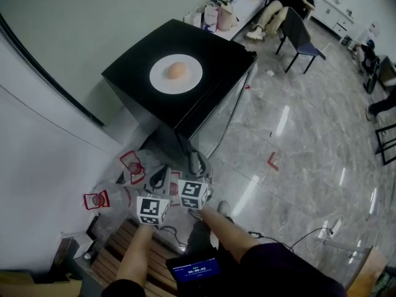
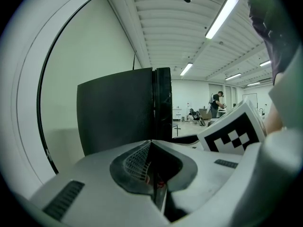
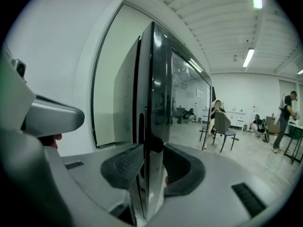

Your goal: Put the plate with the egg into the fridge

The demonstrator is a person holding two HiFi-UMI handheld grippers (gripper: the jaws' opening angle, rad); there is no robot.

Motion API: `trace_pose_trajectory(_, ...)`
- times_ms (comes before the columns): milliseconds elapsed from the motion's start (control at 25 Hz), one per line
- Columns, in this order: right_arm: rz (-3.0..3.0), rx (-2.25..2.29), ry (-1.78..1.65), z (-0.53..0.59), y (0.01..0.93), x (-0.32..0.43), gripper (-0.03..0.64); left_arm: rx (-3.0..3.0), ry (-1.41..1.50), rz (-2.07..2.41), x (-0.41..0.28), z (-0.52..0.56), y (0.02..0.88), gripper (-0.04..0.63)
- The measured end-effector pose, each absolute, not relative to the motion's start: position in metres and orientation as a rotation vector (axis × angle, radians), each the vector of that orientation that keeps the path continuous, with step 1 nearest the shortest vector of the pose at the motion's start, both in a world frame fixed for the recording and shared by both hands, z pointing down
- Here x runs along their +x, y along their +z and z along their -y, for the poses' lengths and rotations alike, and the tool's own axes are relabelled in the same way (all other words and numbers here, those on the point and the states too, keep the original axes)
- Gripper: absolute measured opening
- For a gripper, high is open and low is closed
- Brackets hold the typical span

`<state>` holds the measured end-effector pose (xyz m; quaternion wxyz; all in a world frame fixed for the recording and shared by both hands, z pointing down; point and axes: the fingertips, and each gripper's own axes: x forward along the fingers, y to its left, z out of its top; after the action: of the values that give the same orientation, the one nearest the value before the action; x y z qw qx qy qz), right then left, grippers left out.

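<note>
The plate (image 1: 193,74) with the egg (image 1: 176,71) is found on top of the black fridge (image 1: 133,73), pretty much dead centre of the top panel, and the egg is sat in the middle of the plate. So nothing's been put inside yet, and the door is seen closed against the body.

In the head view the fridge is seen at 12 o'clock from both claws. They're held low and side by side with the marker cubes up, near the fridge's bottom front corner. Both forearms are seen coming in from 6 o'clock.

The left claw (image 2: 151,148) is clamped fully together and nothing is caught between its jaws. Past its tips the fridge's black side wall is seen at 12 o'clock, and the other claw's marker cube is poked into its view at 3 o'clock.

The right claw (image 3: 153,148) is parted a little. The front edge of the fridge door (image 3: 158,89) is lined up right in the gap between its jaws and runs straight up to 12 o'clock. The glossy door front is seen at 1 o'clock with the room reflected in it.

Off at 1 o'clock in the head view, a dark chair (image 1: 307,49) is set on the grey tiled floor (image 1: 297,147), and a person (image 1: 281,8) is seated just behind it.
</note>
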<state>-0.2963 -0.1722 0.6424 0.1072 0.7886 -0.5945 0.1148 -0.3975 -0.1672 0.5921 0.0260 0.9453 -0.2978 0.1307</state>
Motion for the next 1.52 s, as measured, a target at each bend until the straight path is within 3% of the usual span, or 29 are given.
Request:
trace_pose_trajectory(840,1.83,2.339,0.364,0.138,0.639,-0.281,0.078,2.97,0.435,0.787,-0.38,0.164,0.605,0.009)
trace_pose_trajectory(1520,1.969,2.239,0.29,0.026,0.638,-0.181,0.058,3.183,0.464,0.106,-0.219,0.061,0.616,0.009)
